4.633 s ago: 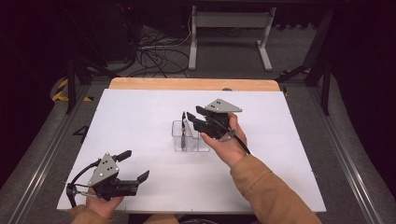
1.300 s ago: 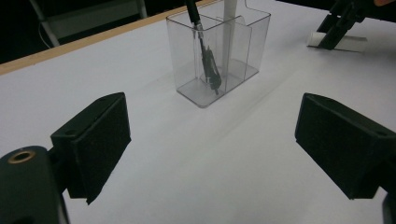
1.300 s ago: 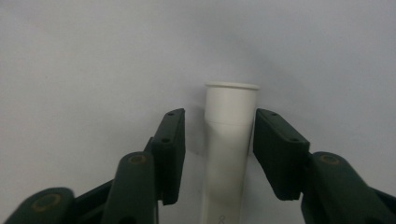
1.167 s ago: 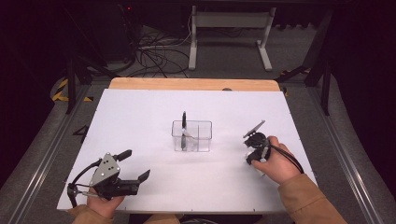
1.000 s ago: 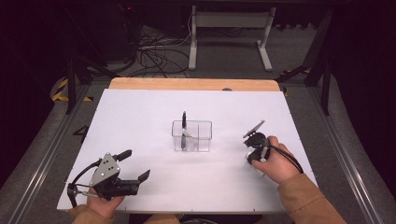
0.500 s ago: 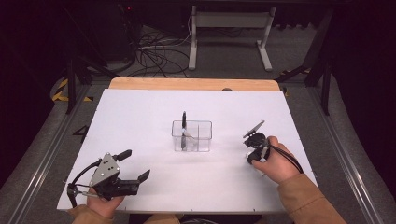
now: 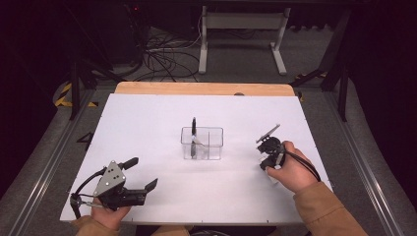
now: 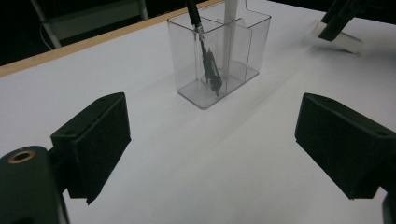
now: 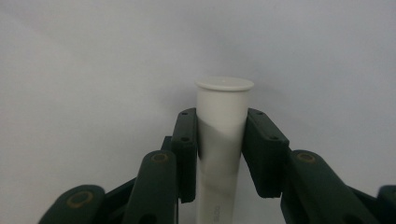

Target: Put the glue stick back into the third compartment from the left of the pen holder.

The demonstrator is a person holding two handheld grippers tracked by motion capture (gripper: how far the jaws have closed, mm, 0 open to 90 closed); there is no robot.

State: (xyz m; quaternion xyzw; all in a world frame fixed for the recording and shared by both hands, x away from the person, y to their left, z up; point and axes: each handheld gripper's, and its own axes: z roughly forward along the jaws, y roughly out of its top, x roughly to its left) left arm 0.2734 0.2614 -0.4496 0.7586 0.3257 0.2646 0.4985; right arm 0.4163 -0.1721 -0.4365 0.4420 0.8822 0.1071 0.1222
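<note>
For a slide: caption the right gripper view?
Right gripper clamps a white tube just above the white table.

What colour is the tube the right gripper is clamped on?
White, with a flat flanged cap. The tube shows best in the right gripper view, between the right gripper pads.

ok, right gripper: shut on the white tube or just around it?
Shut on it. In the right gripper view both fingers press flat against the white tube, no gap either side.

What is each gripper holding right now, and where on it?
The right gripper clamps a white tube just below its flared end. The left gripper stands open, holding nothing.
</note>
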